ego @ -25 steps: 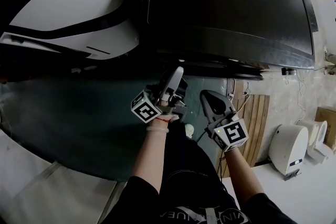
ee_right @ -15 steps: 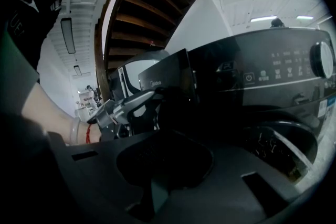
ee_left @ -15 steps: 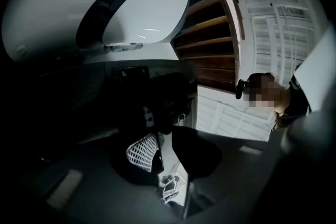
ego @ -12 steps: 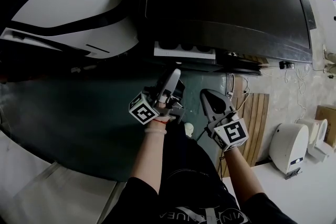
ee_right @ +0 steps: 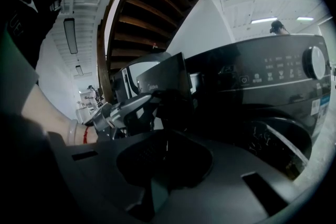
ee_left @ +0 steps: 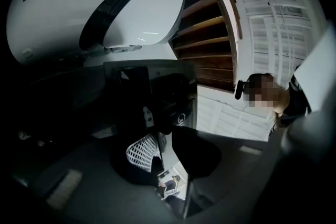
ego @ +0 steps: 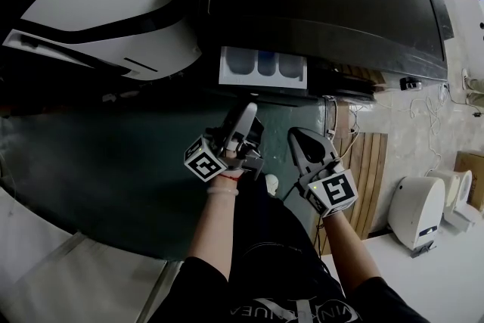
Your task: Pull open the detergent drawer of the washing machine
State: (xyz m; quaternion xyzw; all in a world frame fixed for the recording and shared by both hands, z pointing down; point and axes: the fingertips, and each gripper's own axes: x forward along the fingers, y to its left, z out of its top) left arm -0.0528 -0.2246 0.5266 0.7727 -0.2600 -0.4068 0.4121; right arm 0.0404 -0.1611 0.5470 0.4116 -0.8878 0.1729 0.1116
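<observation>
The black washing machine [ego: 325, 4] fills the top of the head view. Its detergent drawer [ego: 263, 66] stands pulled out, a white tray with blue compartments showing. My left gripper [ego: 249, 108] is shut on the drawer's dark front panel [ee_left: 149, 92], which sits between its jaws [ee_left: 167, 128]. The right gripper view also shows the left gripper [ee_right: 123, 110] clamped on that panel [ee_right: 163, 78]. My right gripper [ego: 296, 136] hangs just to the right, apart from the drawer, with its fingers together and nothing in them [ee_right: 165, 136]. The control panel with its dial [ee_right: 314, 63] lies to the right.
A white and black appliance [ego: 106, 4] stands left of the washing machine. On the floor to the right are a wooden slatted board [ego: 367, 170], cables [ego: 431, 117] and a white device [ego: 416, 212]. A wooden staircase [ee_left: 210, 23] rises behind.
The drawer has slid out of the machine, from hidden to showing its white tray and blue compartments. My left gripper has drawn back toward me with it. The right gripper has hardly moved.
</observation>
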